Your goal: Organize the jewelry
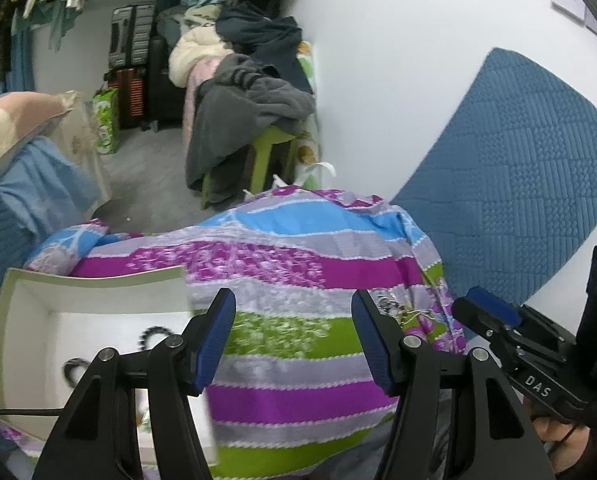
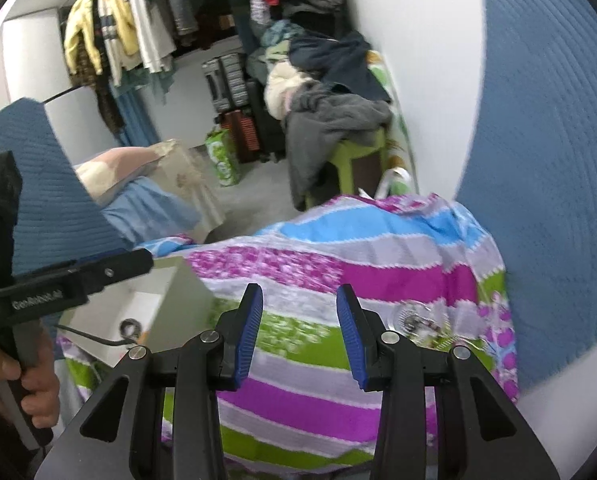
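Note:
A striped purple, green and blue cloth [image 1: 298, 360] covers the surface below both grippers. A small heap of silvery jewelry [image 1: 394, 306] lies on it, just right of my left gripper's right finger, and sits right of my right gripper in the right wrist view [image 2: 418, 320]. A white open box [image 1: 58, 320] stands at the left with dark ring-shaped bracelets [image 1: 154, 334] inside; its corner [image 2: 154, 300] shows in the right wrist view. My left gripper [image 1: 294, 340] and my right gripper [image 2: 300, 332] both hover over the cloth, open, with nothing between the fingers.
Blue quilted padding [image 1: 518, 200] leans on the white wall at the right. Beyond the cloth are a green stool [image 1: 270, 148] piled with grey clothes, suitcases [image 1: 132, 36], a pillow [image 1: 14, 124] and hanging garments [image 2: 118, 32]. A hand [image 2: 30, 384] holds the left tool.

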Available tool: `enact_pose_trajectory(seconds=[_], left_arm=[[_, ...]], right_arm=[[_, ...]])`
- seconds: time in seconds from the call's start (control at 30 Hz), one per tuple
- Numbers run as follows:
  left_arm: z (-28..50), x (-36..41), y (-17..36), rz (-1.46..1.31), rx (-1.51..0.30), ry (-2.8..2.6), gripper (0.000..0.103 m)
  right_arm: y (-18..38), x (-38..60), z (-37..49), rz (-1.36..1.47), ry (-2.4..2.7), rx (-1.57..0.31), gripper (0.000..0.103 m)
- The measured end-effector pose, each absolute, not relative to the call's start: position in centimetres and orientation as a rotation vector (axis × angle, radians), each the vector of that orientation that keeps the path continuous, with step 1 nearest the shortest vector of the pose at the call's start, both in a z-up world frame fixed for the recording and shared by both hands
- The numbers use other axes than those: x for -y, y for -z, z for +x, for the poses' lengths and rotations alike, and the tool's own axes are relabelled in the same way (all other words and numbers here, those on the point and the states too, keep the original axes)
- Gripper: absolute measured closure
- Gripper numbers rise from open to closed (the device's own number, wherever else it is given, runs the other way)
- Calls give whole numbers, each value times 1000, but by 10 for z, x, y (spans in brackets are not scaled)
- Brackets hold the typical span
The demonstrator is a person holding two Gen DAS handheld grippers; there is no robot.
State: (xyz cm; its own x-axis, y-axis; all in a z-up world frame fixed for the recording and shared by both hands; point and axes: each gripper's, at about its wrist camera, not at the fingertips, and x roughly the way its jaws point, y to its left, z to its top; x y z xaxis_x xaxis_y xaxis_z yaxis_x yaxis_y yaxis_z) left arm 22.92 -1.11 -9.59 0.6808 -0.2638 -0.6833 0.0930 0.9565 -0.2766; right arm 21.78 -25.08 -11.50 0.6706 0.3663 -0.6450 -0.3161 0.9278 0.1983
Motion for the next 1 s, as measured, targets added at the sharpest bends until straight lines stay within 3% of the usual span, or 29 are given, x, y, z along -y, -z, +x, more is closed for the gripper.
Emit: enact_pose_trajectory(seconds=[0.3,0.57,0.63,1.0], left_arm=[[263,76,133,-210,-858,305,44],[301,124,191,-211,-967,379,45],[311,130,204,-215,-991,392,57],[358,168,269,-188,-1094,440,67]], right_arm=[[156,312,228,92,-291,-794,67],[209,339,254,128,-281,-894,79],[221,342,263,136,-286,-917,79],[271,341,310,128,-297,-1030,80]])
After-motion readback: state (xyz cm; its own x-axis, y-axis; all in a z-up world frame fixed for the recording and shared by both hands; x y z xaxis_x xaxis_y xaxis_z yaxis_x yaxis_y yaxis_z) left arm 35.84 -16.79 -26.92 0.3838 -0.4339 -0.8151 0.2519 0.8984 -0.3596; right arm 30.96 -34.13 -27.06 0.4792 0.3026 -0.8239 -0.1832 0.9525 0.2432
